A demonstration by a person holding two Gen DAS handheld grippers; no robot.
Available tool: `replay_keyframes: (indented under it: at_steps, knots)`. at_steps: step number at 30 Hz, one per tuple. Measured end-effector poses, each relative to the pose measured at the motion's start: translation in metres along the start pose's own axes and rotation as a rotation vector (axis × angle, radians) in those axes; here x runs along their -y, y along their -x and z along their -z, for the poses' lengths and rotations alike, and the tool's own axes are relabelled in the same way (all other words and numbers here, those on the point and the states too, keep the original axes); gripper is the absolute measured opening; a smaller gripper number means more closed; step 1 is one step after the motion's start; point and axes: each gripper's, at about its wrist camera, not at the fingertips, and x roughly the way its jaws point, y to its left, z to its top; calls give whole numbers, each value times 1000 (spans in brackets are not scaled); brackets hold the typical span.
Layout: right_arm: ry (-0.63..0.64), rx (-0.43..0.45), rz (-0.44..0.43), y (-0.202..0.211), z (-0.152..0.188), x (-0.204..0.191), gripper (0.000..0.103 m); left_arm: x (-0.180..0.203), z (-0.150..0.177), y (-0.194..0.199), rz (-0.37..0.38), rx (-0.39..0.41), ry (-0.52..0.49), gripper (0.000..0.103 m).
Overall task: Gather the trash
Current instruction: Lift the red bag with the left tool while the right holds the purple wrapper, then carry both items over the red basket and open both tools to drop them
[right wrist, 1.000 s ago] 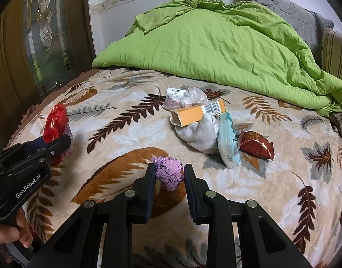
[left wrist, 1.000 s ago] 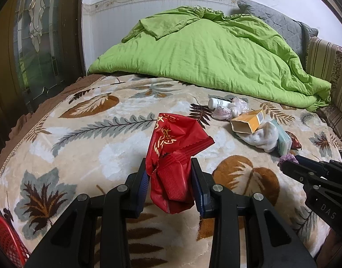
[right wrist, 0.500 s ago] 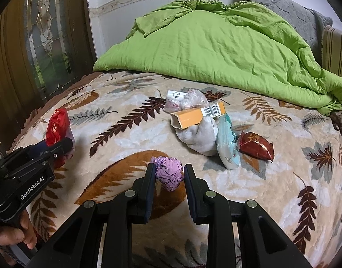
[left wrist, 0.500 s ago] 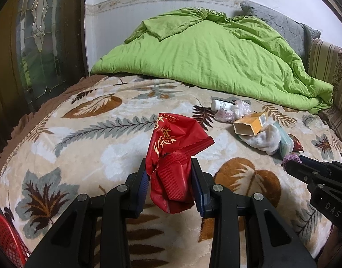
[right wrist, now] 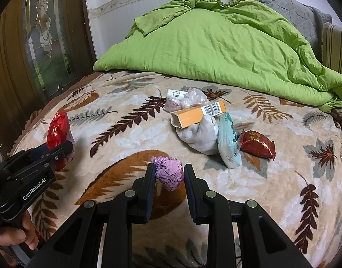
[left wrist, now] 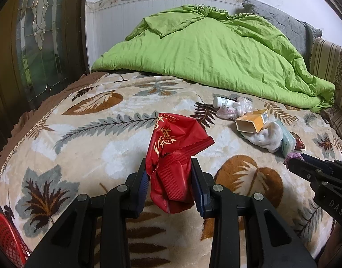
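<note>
My left gripper (left wrist: 168, 167) is shut on a crumpled red wrapper (left wrist: 173, 147) with gold lettering, held just above the leaf-patterned blanket (left wrist: 92, 147). My right gripper (right wrist: 168, 169) is shut on a crumpled purple paper ball (right wrist: 168, 174). In the right wrist view the left gripper (right wrist: 66, 147) shows at the left edge with the red wrapper (right wrist: 58, 129) in it. The right gripper (left wrist: 293, 162) shows at the right edge of the left wrist view. More trash lies ahead: an orange box (right wrist: 197, 115), a light blue packet (right wrist: 229, 147), a red snack packet (right wrist: 257, 144).
A white sock (right wrist: 200, 136), a small white bottle (right wrist: 175, 93) and a clear plastic bag (right wrist: 193, 98) lie in the same pile. A green duvet (left wrist: 215, 51) is heaped at the back. A red mesh basket (left wrist: 5, 239) shows at the lower left, off the bed.
</note>
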Motion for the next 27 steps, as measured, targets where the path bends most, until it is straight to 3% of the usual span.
replay_keyframes:
  at_steps: [6, 19, 27]
  knots:
    - [4, -7, 1, -3, 0, -1, 28, -3, -3, 4, -12, 10, 6, 34]
    - [26, 0, -1, -6, 2, -7, 28, -20, -29, 56, 60, 55, 29, 34]
    - [11, -14, -43, -5, -8, -8, 28, -62, -22, 84, 46, 23, 72, 34]
